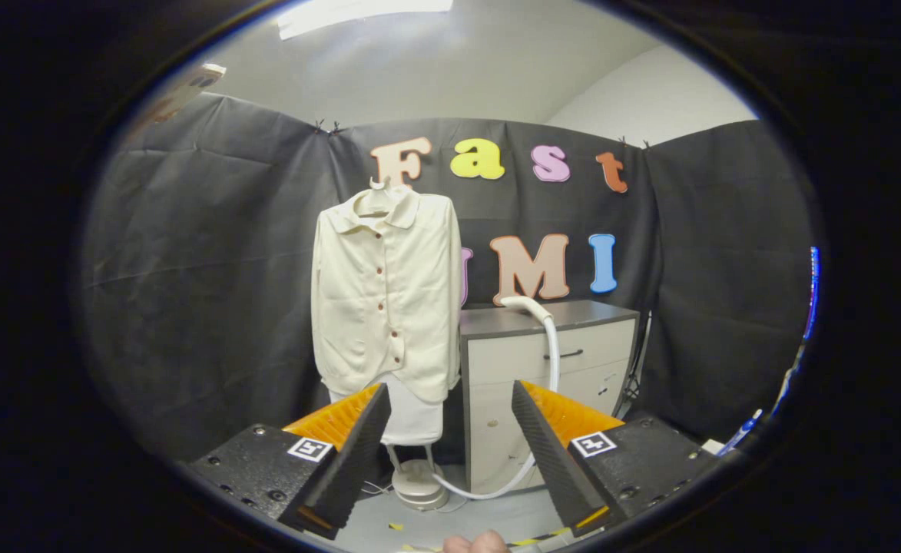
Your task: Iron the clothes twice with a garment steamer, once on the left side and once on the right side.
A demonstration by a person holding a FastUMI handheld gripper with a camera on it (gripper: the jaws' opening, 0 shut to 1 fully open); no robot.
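A: What's on the left, against the black cloth wall (204,253)?

B: A cream shirt (385,296) on a hanger (377,201), buttoned down the front, collar at the top. It hangs flat and faces the gripper, well beyond the fingers. Below its hem a white board (413,418) shows, standing on thin legs.

A: And under that?

B: The steamer's round base (419,485) sits on the floor, just behind the left fingertip. A white hose (550,361) runs from it, loops low across the floor toward the right, then climbs up the front of the cabinet.

A: Where does the hose end?

B: At the steamer head (523,305), which lies on the cabinet's top, just right of the shirt's sleeve.

A: The cabinet itself?

B: A pale cabinet (604,346) with a dark top and a drawer handle (571,355), touching or nearly touching the shirt's right edge.

A: And the gripper (446,399)?

B: Its fingers (358,445) stand wide apart with nothing between them. The hose and cabinet show through the gap, far ahead.

A: Anything at the very bottom?

B: A fingertip of a person's hand (475,544), between the two fingers' bases.
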